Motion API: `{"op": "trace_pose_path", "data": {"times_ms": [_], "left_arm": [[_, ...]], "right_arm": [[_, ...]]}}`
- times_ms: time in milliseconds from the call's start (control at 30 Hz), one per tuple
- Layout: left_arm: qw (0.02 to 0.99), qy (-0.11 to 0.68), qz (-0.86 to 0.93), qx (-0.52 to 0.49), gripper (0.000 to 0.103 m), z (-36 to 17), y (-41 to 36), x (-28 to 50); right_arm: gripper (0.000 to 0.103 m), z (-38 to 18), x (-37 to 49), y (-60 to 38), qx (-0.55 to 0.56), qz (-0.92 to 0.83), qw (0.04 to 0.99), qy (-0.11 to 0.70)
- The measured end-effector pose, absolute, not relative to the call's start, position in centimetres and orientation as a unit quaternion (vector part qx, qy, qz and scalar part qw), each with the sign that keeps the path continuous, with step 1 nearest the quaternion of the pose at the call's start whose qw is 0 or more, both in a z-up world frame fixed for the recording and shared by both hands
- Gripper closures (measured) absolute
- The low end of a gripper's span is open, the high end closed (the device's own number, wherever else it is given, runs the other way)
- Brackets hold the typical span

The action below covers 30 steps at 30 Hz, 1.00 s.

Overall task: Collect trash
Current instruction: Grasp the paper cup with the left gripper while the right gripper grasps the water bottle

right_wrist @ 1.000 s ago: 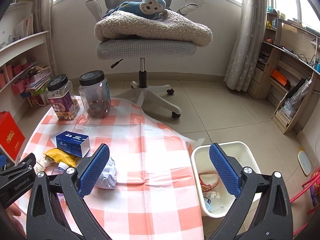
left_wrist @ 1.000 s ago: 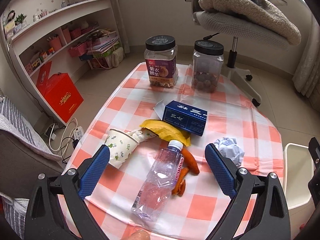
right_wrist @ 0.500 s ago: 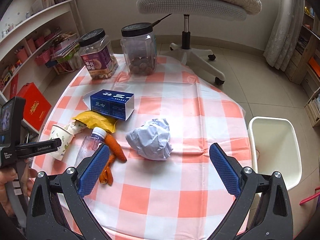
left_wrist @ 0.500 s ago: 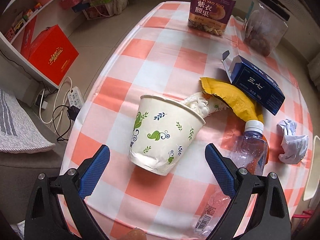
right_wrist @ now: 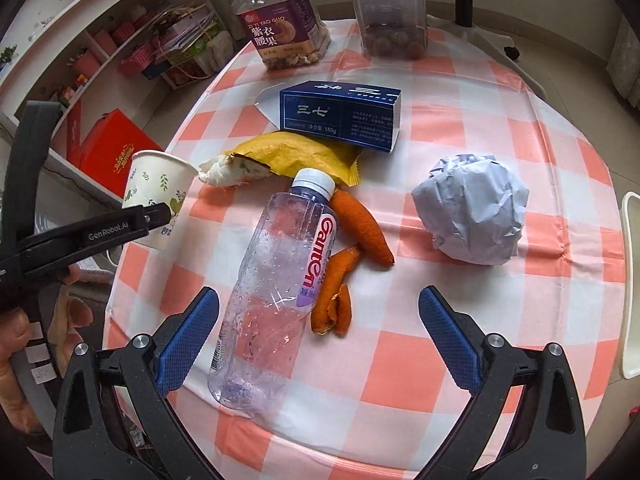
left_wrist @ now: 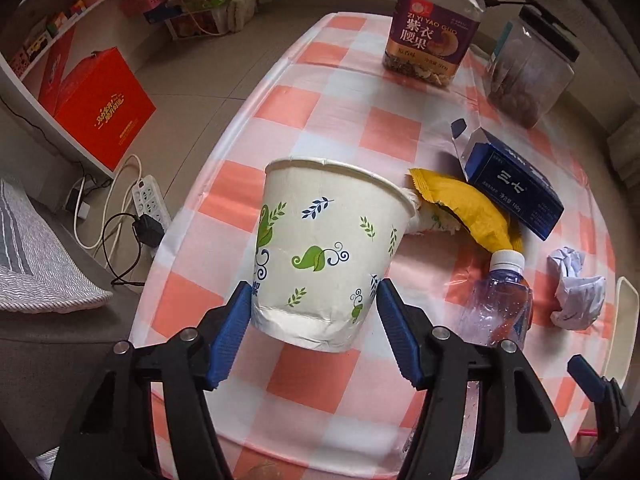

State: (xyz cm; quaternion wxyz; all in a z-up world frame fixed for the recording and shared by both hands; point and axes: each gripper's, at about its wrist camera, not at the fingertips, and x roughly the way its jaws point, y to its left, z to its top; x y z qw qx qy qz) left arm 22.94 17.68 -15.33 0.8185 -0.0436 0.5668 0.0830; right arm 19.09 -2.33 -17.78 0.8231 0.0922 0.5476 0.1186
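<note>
- The paper cup (left_wrist: 324, 252), white with green and blue leaf prints, sits at the tabletop (left_wrist: 320, 376) edge with its mouth tipped away from the camera; it is the landmark for all that follows.
- The left gripper (left_wrist: 314, 312) has its jaws closed in on the cup's base, one blue pad at each side; they seem to touch the wall, but whether the grip is firm I cannot tell.
- To do this well, I judge the squeeze should stay light, since thin paper crushes easily, and the cup should come up level so nothing spills.
- A crumpled tissue (left_wrist: 432, 220) touches the cup's rim and may be dragged along.
- Just beyond the tissue lies a yellow wrapper (left_wrist: 464, 208), with a blue box (left_wrist: 512, 188) behind it reading "三七" and "180g".
- Right of the cup a clear plastic bottle (right_wrist: 276, 276) lies on its side, labelled "Ganten"; orange peel (right_wrist: 352, 252) touches it.
- The right gripper (right_wrist: 318, 336) hovers with jaws wide open, the bottle's lower half lying between them, gripping nothing.
- Farther right is a crumpled paper ball (right_wrist: 472, 208), and a white bin (right_wrist: 630, 280) rim shows past the tabletop.
- Far behind the cup, a jar (left_wrist: 432, 36) reads "ZI YI YAO GUO 紫衣腰果", beside a second jar (left_wrist: 528, 68).
- The left tool's arm reads "GenRobot.AI".
</note>
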Motion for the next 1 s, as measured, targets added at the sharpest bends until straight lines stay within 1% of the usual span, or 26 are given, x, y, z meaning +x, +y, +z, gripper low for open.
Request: {"op": "trace_pose_path", "data": {"times_ms": [133,233,267,333,367,400,533,667,833,1000], "left_arm": [[0.847,0.517,0.107,-0.067,0.040,-11.0,19.2,21.4],[0.858,0.492,0.124,-0.082,0.040,-9.3,19.9,20.3],[0.859,0.488,0.130,-0.082,0.040,-9.0,19.9,20.1],[0.863,0.482,0.136,-0.072,0.040,-8.6,19.9,19.7],[0.864,0.479,0.138,-0.065,0.040,-8.6,20.0,19.5],[0.865,0.479,0.140,-0.062,0.040,-8.6,20.1,19.3],[0.859,0.485,0.146,-0.073,0.040,-9.1,21.2,18.8],[0.854,0.494,0.131,-0.099,0.040,-9.3,21.4,18.9],[0.865,0.479,0.118,-0.092,0.040,-8.2,19.6,18.5],[0.873,0.469,0.104,-0.084,0.040,-7.5,17.7,18.2]], "right_arm": [[0.007,-18.6,19.8,0.1,0.074,0.116,0.827,0.546],[0.008,-19.9,20.5,1.8,0.067,0.118,0.823,0.552],[0.010,-20.2,20.6,2.4,0.061,0.120,0.823,0.552],[0.023,-20.8,20.7,3.3,0.041,0.115,0.825,0.551],[0.035,-21.1,20.8,3.5,0.034,0.116,0.825,0.551],[0.036,-21.3,21.0,3.5,0.042,0.122,0.824,0.552],[0.040,-20.5,21.2,2.2,0.077,0.129,0.827,0.543],[0.045,-18.4,21.2,0.3,0.119,0.135,0.833,0.523],[0.045,-15.0,20.6,-2.0,0.132,0.138,0.853,0.486],[0.045,-13.0,19.7,-3.8,0.125,0.135,0.869,0.458]]}}
